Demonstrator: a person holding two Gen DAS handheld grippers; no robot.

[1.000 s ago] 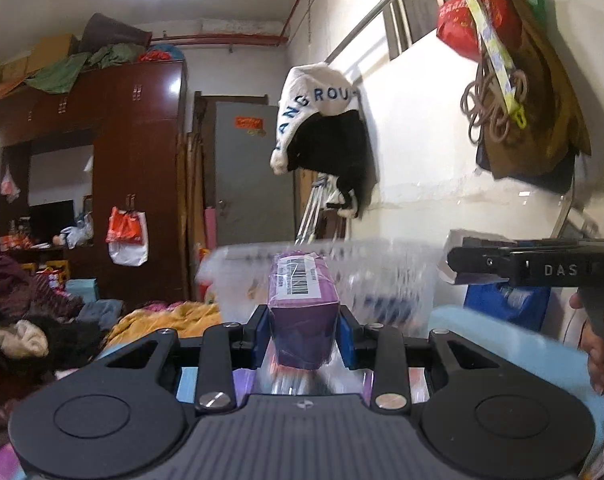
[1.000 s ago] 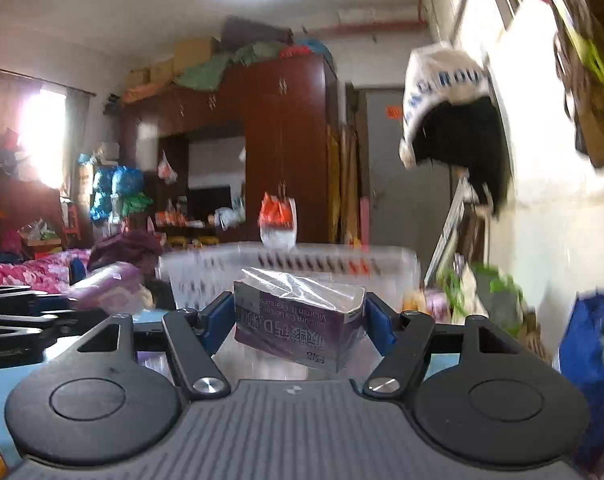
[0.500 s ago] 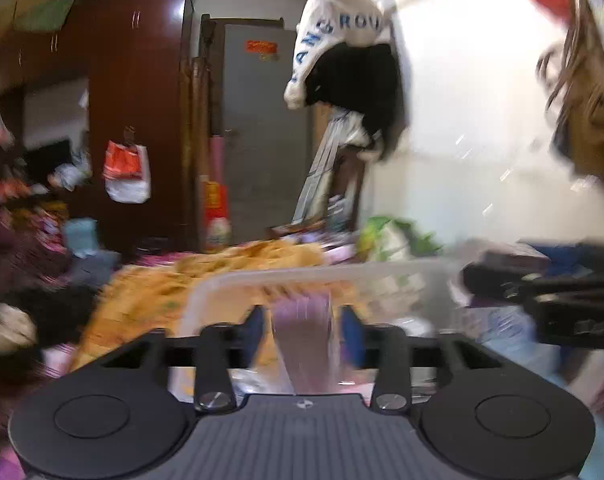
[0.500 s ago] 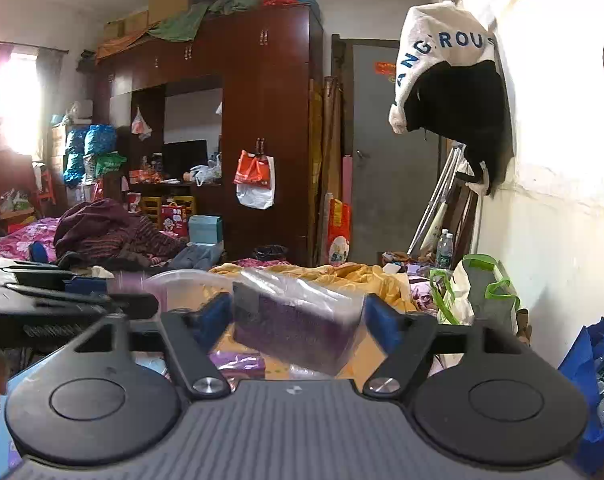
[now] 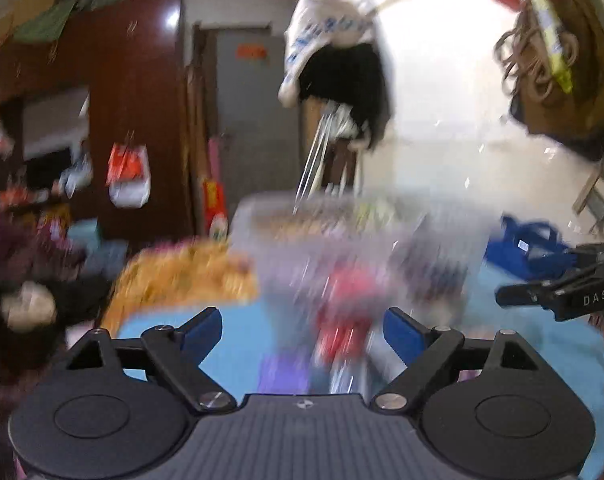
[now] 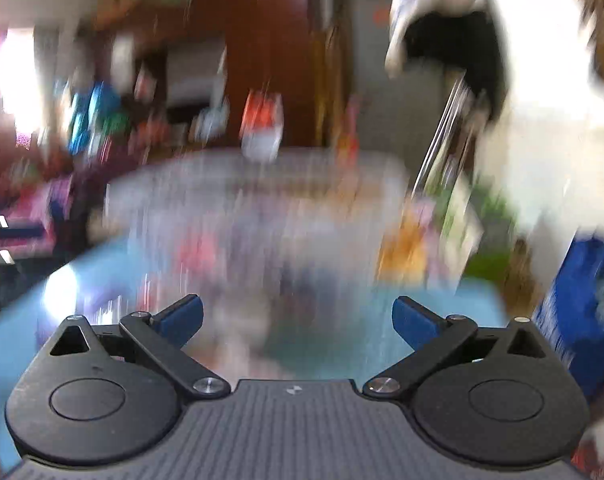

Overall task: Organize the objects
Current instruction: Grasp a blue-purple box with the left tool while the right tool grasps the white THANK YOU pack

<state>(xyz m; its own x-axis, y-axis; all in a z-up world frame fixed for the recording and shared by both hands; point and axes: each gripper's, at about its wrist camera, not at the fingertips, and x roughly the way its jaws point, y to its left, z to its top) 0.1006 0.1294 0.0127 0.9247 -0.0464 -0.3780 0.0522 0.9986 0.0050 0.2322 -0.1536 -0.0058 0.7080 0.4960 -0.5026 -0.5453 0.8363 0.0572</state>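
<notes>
Both views are blurred by motion. My left gripper (image 5: 302, 330) is open and empty, its blue pads wide apart, just in front of a clear plastic basket (image 5: 362, 232) on a light blue table (image 5: 230, 356). Blurred red and purple packages (image 5: 342, 320) lie ahead of it, at or in the basket. My right gripper (image 6: 298, 318) is open and empty too, facing the same basket (image 6: 254, 200). The right gripper also shows at the right edge of the left wrist view (image 5: 562, 292). The purple boxes I held are no longer between the jaws.
A dark wooden wardrobe (image 5: 114, 120) and a grey door (image 5: 254, 128) stand at the back. Clothes hang on the white wall (image 5: 334, 56). A blue bag (image 5: 530, 248) sits at the right. Yellow bedding (image 5: 182, 276) lies left of the table.
Both grippers have opened and let go of their purple boxes. Both have pulled back from the basket and are moving fast, blurring the views.
</notes>
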